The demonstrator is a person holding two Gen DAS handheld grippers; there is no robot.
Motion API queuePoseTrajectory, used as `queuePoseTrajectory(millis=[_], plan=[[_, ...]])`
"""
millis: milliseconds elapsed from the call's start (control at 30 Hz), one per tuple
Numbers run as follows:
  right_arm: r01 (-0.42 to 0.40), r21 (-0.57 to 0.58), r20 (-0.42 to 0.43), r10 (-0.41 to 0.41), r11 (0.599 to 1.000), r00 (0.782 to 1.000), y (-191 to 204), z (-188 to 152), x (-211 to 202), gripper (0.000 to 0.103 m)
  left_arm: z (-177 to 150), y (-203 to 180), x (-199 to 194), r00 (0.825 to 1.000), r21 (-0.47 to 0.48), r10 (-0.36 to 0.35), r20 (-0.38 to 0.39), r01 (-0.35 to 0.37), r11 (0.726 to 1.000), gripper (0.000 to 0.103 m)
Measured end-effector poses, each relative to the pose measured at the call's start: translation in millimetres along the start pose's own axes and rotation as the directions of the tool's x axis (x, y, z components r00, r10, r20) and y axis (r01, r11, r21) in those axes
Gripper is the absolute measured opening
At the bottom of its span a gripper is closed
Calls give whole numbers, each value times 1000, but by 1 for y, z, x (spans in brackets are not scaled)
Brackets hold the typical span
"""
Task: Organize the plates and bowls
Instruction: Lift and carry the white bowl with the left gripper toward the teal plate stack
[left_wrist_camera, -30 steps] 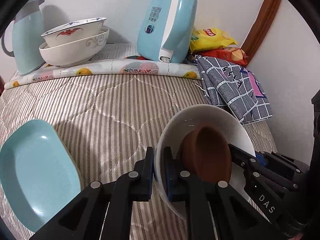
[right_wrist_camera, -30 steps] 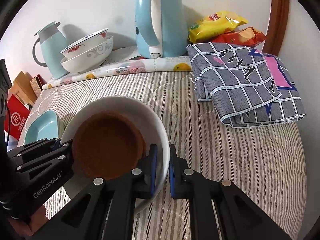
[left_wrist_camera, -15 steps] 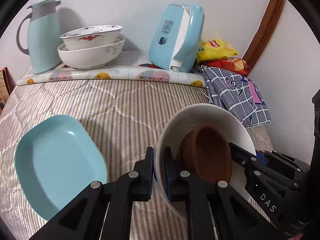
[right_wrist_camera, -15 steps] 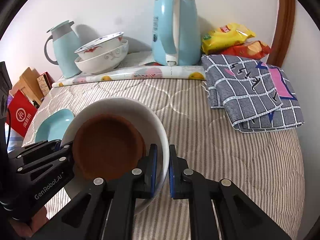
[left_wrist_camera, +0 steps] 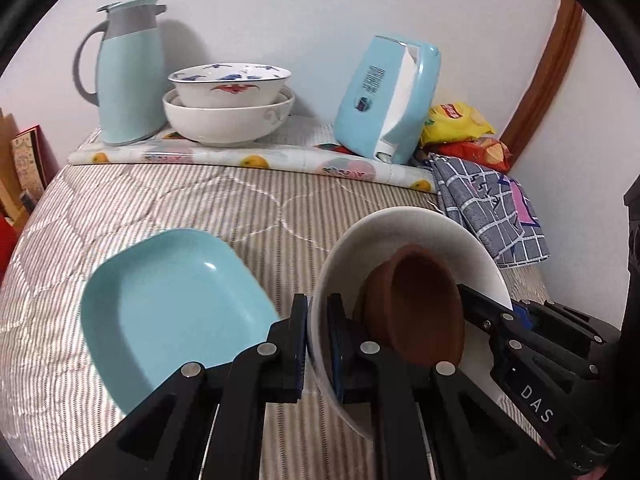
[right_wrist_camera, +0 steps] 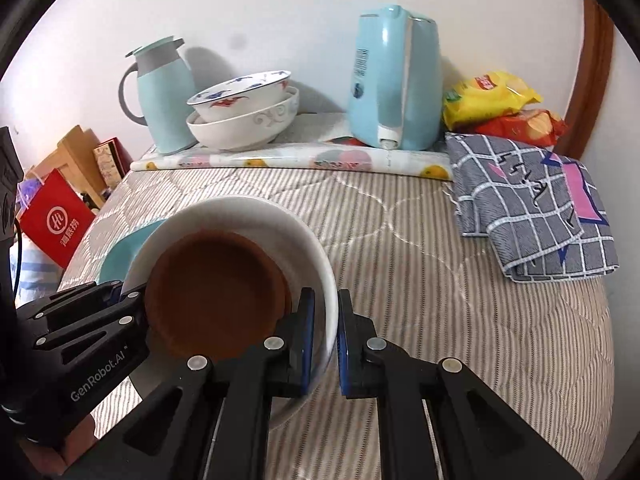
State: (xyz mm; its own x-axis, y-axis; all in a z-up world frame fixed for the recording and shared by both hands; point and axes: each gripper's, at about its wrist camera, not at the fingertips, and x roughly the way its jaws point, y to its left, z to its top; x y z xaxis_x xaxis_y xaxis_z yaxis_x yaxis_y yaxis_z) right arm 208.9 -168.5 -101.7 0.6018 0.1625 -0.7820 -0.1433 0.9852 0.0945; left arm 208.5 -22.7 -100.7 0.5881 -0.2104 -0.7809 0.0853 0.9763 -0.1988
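Above the quilt (left_wrist_camera: 200,208), both grippers angle downward, clamping the white bowl (left_wrist_camera: 420,236).

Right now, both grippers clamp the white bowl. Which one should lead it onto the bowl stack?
Probably left. The left gripper holds the white bowl rim on the bowl stack side; the right gripper holds the far rim, toward the kettle.
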Motion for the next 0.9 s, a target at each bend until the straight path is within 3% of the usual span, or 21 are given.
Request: queuePoseTrajectory(millis=[900], plan=[[-89, -85, -7, 89, 992, 996, 87, 18, 20, 10, 4, 82, -23, 996, -91, 83, 22, -81, 993, 10]])
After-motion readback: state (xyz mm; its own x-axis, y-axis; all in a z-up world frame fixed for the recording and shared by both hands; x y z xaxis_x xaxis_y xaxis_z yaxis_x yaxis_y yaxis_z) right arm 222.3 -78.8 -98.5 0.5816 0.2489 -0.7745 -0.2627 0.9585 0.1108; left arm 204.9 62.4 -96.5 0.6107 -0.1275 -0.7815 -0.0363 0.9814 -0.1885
